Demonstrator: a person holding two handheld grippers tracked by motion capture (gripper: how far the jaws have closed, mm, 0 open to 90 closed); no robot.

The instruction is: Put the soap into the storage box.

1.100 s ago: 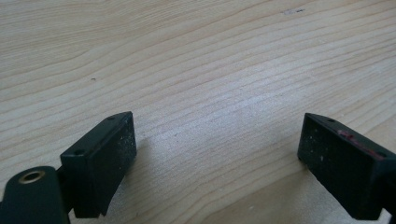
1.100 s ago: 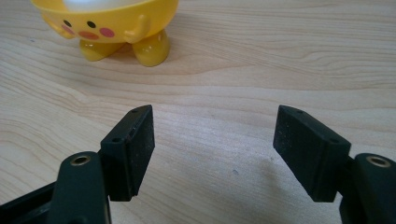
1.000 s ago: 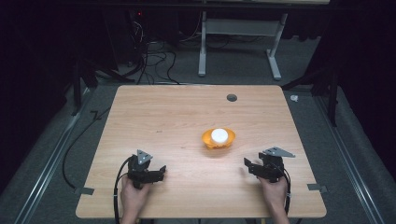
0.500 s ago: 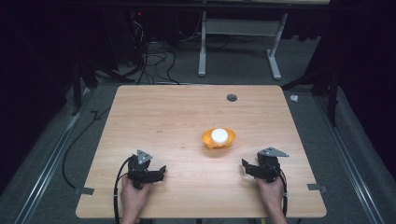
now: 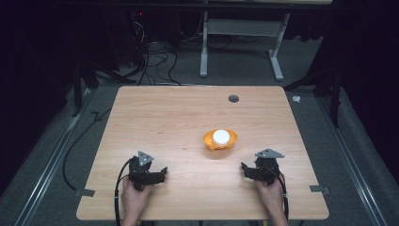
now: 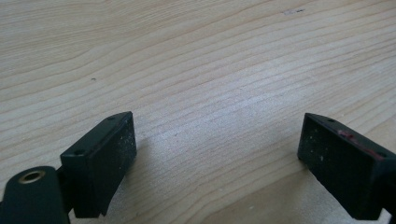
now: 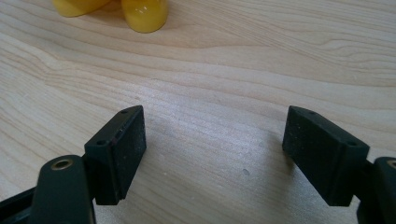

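An orange bowl-like holder [image 5: 220,140] with a white round thing [image 5: 220,137] in it sits right of the table's middle; its yellow-orange underside [image 7: 140,14] peeks in at the top of the right gripper view. My left gripper [image 5: 163,172] rests near the front left, held by a hand, jaws wide apart over bare wood [image 6: 210,135]. My right gripper [image 5: 243,167] rests near the front right, pointing left toward the holder but well short of it. Its jaws have just been opening and stand apart with nothing between them [image 7: 212,144].
The wooden table [image 5: 164,113] has a round dark grommet hole [image 5: 233,98] near its far edge. Grey tape tabs [image 5: 319,189] mark the front corners. A white desk frame [image 5: 240,42] and cables lie on the floor beyond.
My right gripper has shifted slightly left and turned toward the holder. The left gripper and the holder have stayed put.
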